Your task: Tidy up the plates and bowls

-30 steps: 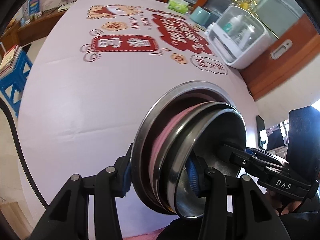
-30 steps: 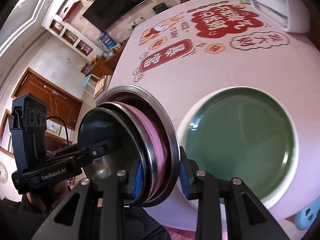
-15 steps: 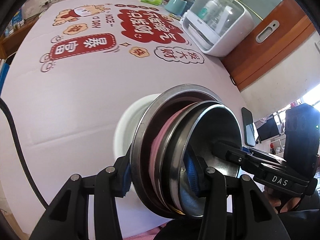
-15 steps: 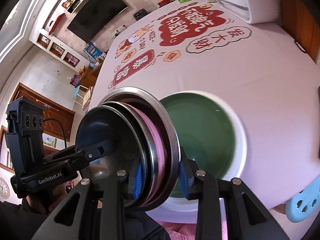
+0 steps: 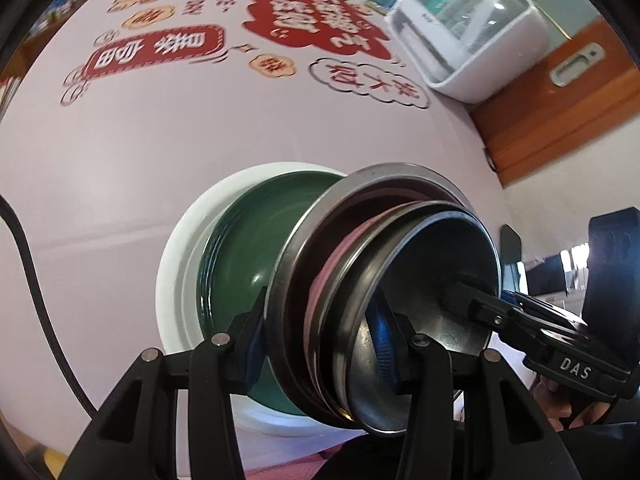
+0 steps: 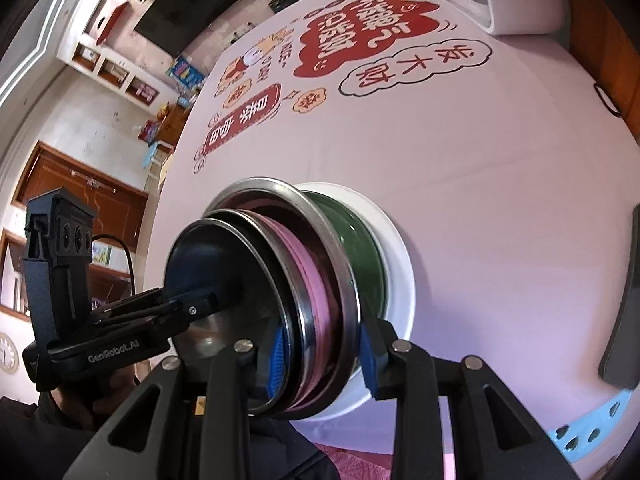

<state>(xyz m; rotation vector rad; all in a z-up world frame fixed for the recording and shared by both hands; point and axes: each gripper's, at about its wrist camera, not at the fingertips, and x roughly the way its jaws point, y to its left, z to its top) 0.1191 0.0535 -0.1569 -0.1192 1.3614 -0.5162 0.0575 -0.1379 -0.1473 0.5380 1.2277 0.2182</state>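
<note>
Grippers, left (image 5: 324, 344) and right (image 6: 320, 356), are each clamping opposite rims of the bowl stack (image 5: 384, 304), sharing its weight while hovering over the green plate (image 5: 248, 248) for nesting

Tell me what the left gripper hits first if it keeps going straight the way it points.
Probably the green plate on the white plate, directly beyond the left gripper and the stacked bowls it clamps; depth is uncertain.

Each black hand-held gripper (image 5: 324, 344) has silver screws, blue finger pads (image 6: 280, 360), white lettering, perhaps a black cable (image 5: 28, 280).
</note>
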